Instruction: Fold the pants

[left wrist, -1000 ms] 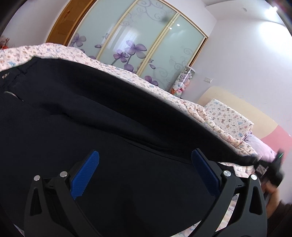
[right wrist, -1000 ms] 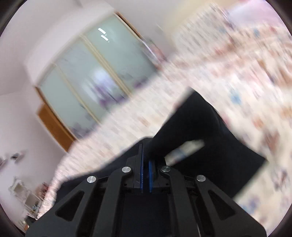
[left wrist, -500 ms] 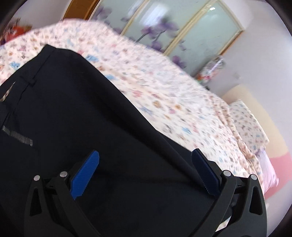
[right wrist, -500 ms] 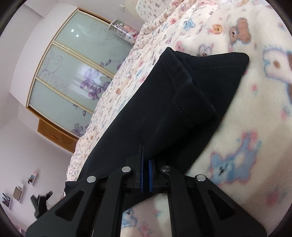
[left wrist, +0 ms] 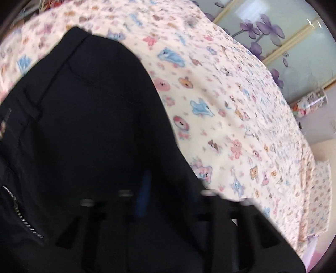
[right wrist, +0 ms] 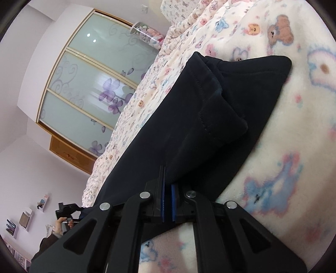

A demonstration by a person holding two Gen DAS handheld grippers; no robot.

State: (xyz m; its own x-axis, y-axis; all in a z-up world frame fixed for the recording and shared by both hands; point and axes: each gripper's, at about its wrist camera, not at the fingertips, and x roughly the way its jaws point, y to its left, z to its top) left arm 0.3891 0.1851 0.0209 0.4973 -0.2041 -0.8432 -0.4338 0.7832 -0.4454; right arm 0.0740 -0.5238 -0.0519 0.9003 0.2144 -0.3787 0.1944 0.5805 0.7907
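Observation:
The black pants (left wrist: 88, 130) lie on a bed with a cartoon-animal blanket (left wrist: 220, 100). In the left wrist view I see their waistband end with a belt loop and a silver zipper (left wrist: 19, 216). My left gripper (left wrist: 159, 197) sits low over the pants; the frame is blurred, the blue pads look drawn close together, and I cannot tell whether cloth is between them. In the right wrist view the leg cuffs (right wrist: 226, 100) lie stacked on the blanket (right wrist: 294, 147). My right gripper (right wrist: 167, 197) is shut on the pants' edge.
Frosted sliding wardrobe doors with purple flowers (right wrist: 90, 84) stand past the far side of the bed. A pillow (right wrist: 178, 8) lies at the head end. The other hand-held gripper (right wrist: 67, 212) shows small at the lower left of the right wrist view.
My left gripper's pads, wide apart before, have come close together while it dropped toward the waistband. My right gripper brought the leg end down onto the blanket and stays shut.

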